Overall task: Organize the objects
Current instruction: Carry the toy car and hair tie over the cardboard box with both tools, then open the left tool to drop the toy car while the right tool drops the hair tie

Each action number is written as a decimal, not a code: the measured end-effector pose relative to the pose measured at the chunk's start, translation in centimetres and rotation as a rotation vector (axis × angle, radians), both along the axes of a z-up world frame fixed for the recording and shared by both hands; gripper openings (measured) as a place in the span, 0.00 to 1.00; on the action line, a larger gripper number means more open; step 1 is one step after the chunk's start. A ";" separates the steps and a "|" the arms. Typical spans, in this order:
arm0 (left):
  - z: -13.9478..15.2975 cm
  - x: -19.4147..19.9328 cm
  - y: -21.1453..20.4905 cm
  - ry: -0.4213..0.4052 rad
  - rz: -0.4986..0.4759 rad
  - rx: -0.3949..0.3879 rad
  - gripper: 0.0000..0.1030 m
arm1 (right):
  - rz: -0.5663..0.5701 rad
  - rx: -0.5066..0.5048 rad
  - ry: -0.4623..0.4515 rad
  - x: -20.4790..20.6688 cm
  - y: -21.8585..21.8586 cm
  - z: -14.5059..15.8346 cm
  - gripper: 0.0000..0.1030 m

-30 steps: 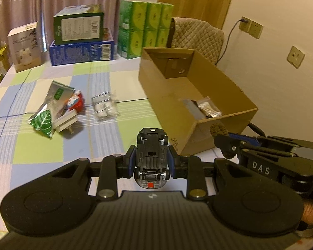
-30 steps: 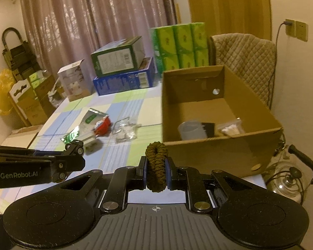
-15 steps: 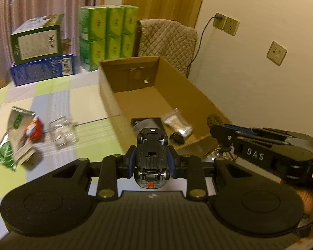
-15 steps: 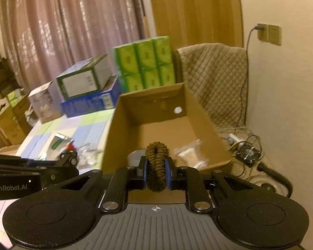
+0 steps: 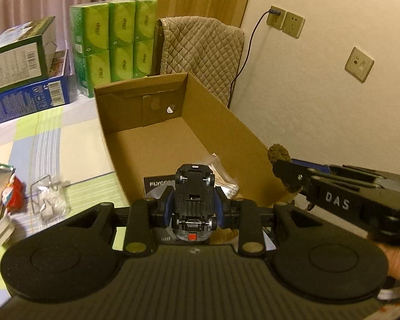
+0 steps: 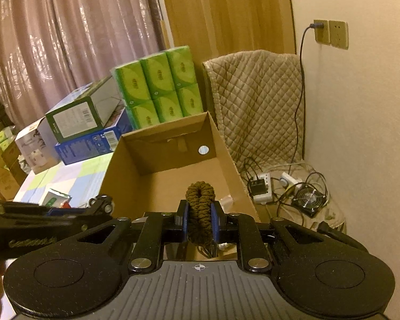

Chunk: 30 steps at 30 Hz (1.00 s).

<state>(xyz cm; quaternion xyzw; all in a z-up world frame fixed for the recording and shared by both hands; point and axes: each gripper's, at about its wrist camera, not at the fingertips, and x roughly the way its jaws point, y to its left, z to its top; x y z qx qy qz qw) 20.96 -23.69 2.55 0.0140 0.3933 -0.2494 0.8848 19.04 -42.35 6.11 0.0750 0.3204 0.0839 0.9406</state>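
My left gripper [image 5: 195, 208] is shut on a black toy car [image 5: 194, 194], belly up, held over the near end of the open cardboard box [image 5: 242, 130]. My right gripper [image 6: 199, 220] is shut on a brown braided cord bundle [image 6: 200, 202] above the same box [image 6: 125, 165]. From the left wrist view the right gripper [image 5: 282, 168] reaches in over the box's right wall with the cord [image 5: 278, 153] in it. A clear packet [image 5: 221, 178] and a dark "FLYCO" item [image 5: 157, 185] lie on the box floor.
On the checked tablecloth [image 5: 40, 138] left of the box lie a clear plastic bag [image 5: 50, 200] and green and red packets [image 5: 2, 194]. Green tissue packs [image 5: 114, 42] and stacked boxes [image 5: 21, 80] stand behind. A quilted chair [image 6: 256, 101] and cables with a fan [image 6: 309, 200] are right of the box.
Both grippers have moved forward and right from above the table to above the box, each still holding its object. The box interior now fills the middle of both views.
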 end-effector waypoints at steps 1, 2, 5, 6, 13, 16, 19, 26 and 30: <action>-0.1 0.3 -0.1 -0.001 0.007 -0.001 0.43 | -0.002 0.003 0.004 0.2 -0.1 -0.1 0.13; -0.2 0.7 -0.1 -0.003 0.016 -0.004 0.47 | -0.005 0.007 0.007 0.3 -0.2 -0.2 0.13; -0.2 1.0 0.3 -0.008 0.028 -0.010 0.48 | -0.007 0.012 0.012 0.4 -0.4 -0.5 0.13; -0.3 1.0 0.6 -0.007 0.037 -0.012 0.48 | -0.007 0.012 0.014 0.5 -0.5 -0.6 0.13; -0.7 0.2 3.5 0.012 0.105 -0.026 0.48 | 0.000 0.018 0.022 0.5 0.0 -1.0 0.13; -0.8 -0.4 4.5 0.018 0.120 -0.030 0.48 | 0.011 0.019 0.019 0.4 0.4 -0.9 0.13; -0.7 -0.9 4.9 0.016 0.127 -0.029 0.48 | 0.018 0.020 0.019 0.3 0.8 -0.8 0.13; -0.5 -1.7 5.2 0.013 0.130 -0.044 0.48 | 0.027 0.023 0.015 0.5 1.4 -0.4 0.13; -0.5 -1.9 5.5 0.015 0.135 -0.049 0.50 | 0.049 0.060 0.004 1.0 1.4 -0.2 0.46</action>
